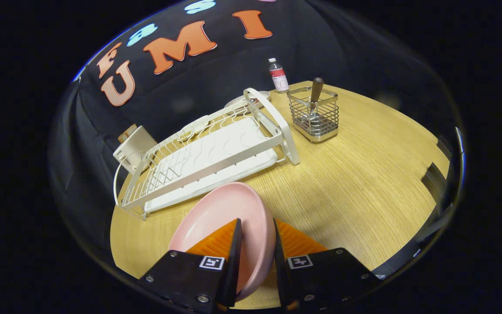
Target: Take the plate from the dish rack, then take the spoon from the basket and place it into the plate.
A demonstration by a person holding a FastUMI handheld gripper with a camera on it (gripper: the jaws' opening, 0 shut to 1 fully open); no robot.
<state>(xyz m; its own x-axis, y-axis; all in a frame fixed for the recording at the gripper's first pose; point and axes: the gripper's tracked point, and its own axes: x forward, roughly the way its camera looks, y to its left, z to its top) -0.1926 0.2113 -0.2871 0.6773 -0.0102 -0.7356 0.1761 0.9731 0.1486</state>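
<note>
My gripper (256, 224) is shut on the rim of a pink plate (225, 213), one finger on each face of its near edge. The plate hangs tilted just above the wooden table (355, 183), in front of the white wire dish rack (207, 157). The rack stands beyond the fingers with nothing in its slots. Further back, to the right of the rack, a metal wire basket (314, 115) holds a spoon (315, 98) standing upright, its dark handle sticking out of the top.
A small plastic bottle (279, 75) with a red label stands behind the basket near the table's far edge. A white dish (238, 103) sits behind the rack's far end. A white box-like fixture (132, 148) hangs at the rack's left end.
</note>
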